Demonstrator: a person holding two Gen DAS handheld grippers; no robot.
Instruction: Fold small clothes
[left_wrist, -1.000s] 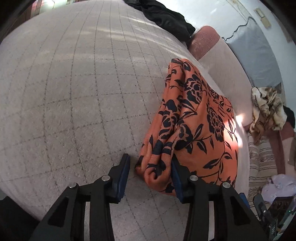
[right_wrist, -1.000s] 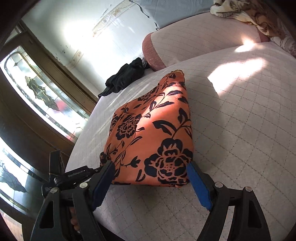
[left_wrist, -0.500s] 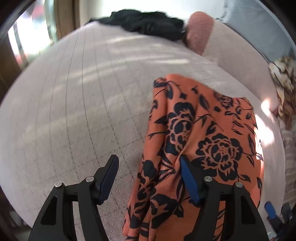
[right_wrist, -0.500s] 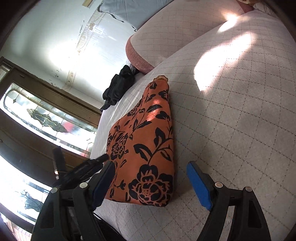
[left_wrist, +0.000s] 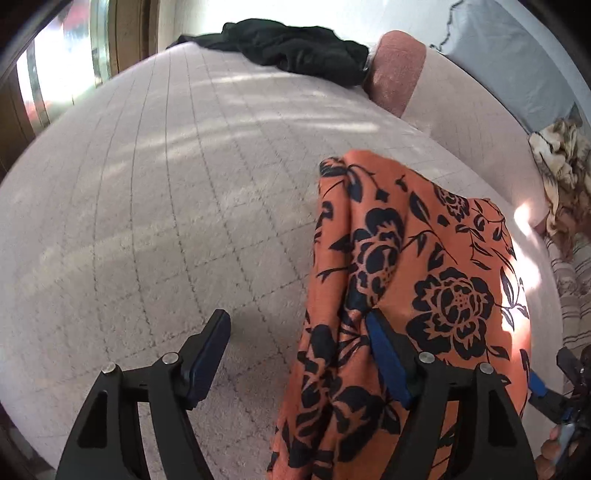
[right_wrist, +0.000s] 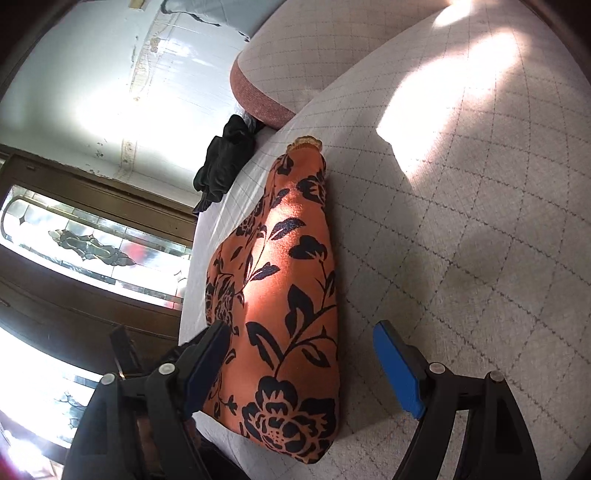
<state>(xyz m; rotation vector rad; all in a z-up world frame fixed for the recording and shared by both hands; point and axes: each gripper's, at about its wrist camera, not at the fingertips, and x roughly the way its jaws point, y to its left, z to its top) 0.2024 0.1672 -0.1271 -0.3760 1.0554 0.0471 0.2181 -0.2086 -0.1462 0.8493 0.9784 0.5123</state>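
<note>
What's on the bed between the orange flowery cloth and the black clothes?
Nothing: in the left wrist view only bare quilted bed cover stretches from the orange cloth to the black clothes.

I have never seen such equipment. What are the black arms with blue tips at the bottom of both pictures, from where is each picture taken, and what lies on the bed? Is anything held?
There is no robot here. A person holds a hand tool in each hand, and each tool is a two-finger gripper with a wide-angle camera looking along its fingers. So one picture is the left gripper's own view and the other the right gripper's. The blue tips are the pads on the fingers.

On the quilted bed cover lies a folded orange garment with black flowers. A black garment lies further back, near a pink-edged cushion.

Both grippers stand open, with the orange cloth between or against their fingers, but neither is clamped on it.
</note>
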